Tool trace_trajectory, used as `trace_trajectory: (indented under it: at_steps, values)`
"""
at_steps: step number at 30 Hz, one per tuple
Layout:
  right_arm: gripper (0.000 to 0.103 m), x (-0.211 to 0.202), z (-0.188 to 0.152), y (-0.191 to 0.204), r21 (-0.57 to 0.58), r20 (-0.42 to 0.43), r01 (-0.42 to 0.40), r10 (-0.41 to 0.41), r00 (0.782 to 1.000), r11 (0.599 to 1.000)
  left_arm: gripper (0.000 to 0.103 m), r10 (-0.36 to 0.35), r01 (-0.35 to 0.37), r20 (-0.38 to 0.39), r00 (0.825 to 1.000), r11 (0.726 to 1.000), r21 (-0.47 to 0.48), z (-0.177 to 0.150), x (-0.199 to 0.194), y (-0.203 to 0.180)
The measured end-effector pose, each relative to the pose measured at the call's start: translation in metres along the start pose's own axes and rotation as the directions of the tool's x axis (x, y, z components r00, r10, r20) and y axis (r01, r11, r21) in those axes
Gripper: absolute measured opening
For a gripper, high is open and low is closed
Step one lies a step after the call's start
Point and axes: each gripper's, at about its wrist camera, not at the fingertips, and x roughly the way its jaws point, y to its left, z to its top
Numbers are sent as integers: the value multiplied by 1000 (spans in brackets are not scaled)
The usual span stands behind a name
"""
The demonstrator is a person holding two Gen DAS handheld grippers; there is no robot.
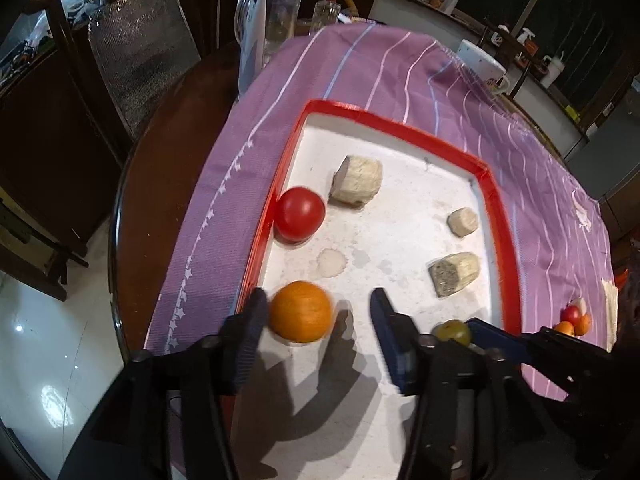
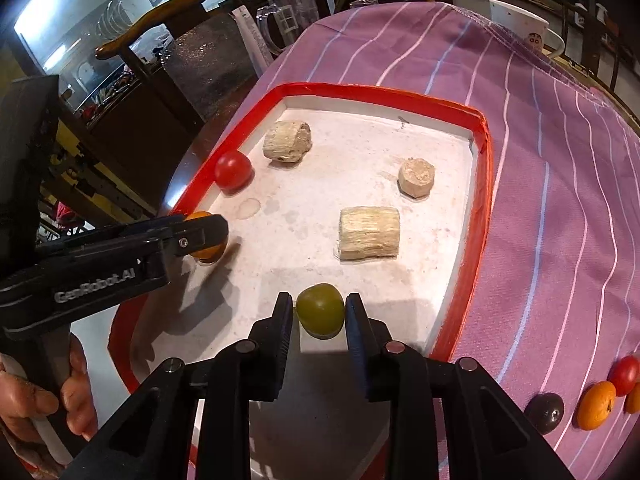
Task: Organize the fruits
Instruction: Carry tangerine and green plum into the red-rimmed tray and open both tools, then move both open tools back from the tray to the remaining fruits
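A white tray with a red rim (image 1: 502, 216) (image 2: 484, 184) lies on a purple striped cloth. My left gripper (image 1: 318, 308) is open, with an orange fruit (image 1: 301, 312) between its fingers, close to the left finger; the orange rests on the tray floor. A red fruit (image 1: 300, 219) (image 2: 233, 169) sits by the tray's left rim. My right gripper (image 2: 318, 312) is shut on a green fruit (image 2: 321, 311) (image 1: 454, 332) low over the tray's near part. In the right wrist view the left gripper (image 2: 200, 232) covers most of the orange (image 2: 199, 216).
Three pale cut stalk pieces (image 1: 357, 179) (image 1: 463, 222) (image 1: 454, 274) lie in the tray. More small fruits, red, orange and dark (image 2: 596, 398) (image 1: 576, 318), lie on the cloth (image 2: 560, 200) to the right. A white mug (image 2: 520, 24), glass jugs (image 1: 280, 12) and a chair (image 1: 140, 64) stand behind.
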Motion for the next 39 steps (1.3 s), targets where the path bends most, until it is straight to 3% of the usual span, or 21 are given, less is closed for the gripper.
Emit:
trace_trajectory:
  at_steps: [5,12,20,25,30,39]
  values:
    - [53,-13,0,-4,21,34,-23,22,999,1000,70,11,-11,48,999,1000,-7,-1,-26,-7]
    - [55,-54,-15,-19,62,97,-45,39,995,997,72,50,-43,74,996,995,-94,-22,-63,-7]
    - [56,-114,-79,-70,166,141,-36,13,990,985,73,94,-87,66,993,991,-102,-67,-90,-46]
    - [57,-133,-118,-103,231,124,-20,-9,992,973,73,117,-118,82,990,993,14,-88,-100,-110]
    - [57,-158,-138,-124,226,145,23,-57,988,974,74,134,-153,127,983,975,159,-106,-109,-178]
    - [57,-205,-162,-157,230,203,73,-121,972,970,80,133,-183,187,973,941,284,-130,-121,-251]
